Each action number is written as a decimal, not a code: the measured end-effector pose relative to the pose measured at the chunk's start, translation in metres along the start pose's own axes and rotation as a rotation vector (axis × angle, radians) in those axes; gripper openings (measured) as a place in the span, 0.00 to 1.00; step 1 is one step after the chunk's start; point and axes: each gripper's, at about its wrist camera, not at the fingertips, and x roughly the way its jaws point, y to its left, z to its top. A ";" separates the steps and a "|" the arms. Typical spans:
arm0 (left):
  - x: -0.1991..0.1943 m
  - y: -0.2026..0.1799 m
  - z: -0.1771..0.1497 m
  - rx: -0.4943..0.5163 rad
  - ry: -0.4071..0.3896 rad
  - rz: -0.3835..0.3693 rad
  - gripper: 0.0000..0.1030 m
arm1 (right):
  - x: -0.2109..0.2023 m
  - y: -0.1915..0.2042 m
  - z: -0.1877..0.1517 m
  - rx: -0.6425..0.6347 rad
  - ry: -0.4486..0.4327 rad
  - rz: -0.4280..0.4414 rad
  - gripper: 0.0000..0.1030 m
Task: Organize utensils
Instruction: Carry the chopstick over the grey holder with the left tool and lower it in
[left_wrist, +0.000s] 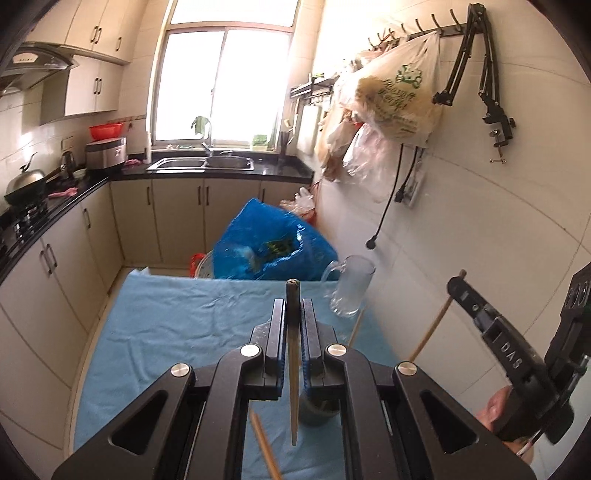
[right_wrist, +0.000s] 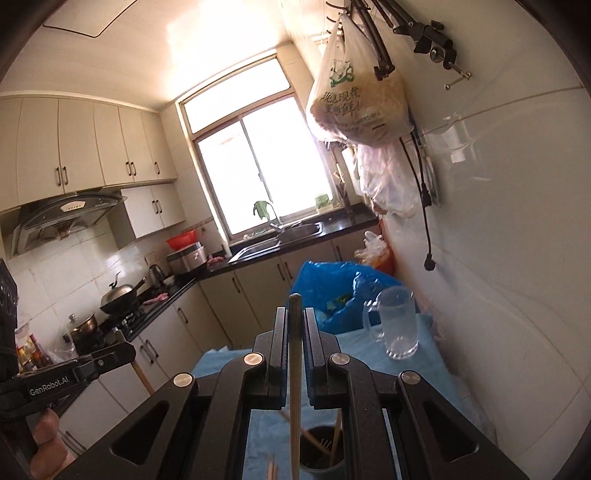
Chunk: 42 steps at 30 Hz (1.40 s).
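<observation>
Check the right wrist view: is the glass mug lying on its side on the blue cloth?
No. The glass mug stands upright on the blue cloth, open mouth up and handle toward the left of the picture.

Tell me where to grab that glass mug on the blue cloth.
Take the glass mug by its handle, coming from the window-facing side where the handle juts out. It stands upright and empty; the smooth round body looks wider than a hand-held gripper would pinch securely.

Left gripper (left_wrist: 293, 317) and right gripper (right_wrist: 294, 332) both clamped shut, raised, aimed slightly downward.
</observation>
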 end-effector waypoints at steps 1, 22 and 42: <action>0.004 -0.004 0.004 -0.002 -0.006 -0.010 0.07 | 0.003 -0.002 0.002 -0.001 -0.009 -0.008 0.08; 0.114 -0.010 -0.010 -0.063 0.084 -0.019 0.06 | 0.079 -0.047 -0.024 0.031 0.090 -0.058 0.08; 0.109 0.000 -0.029 -0.064 0.124 -0.024 0.16 | 0.074 -0.041 -0.042 -0.001 0.137 -0.067 0.22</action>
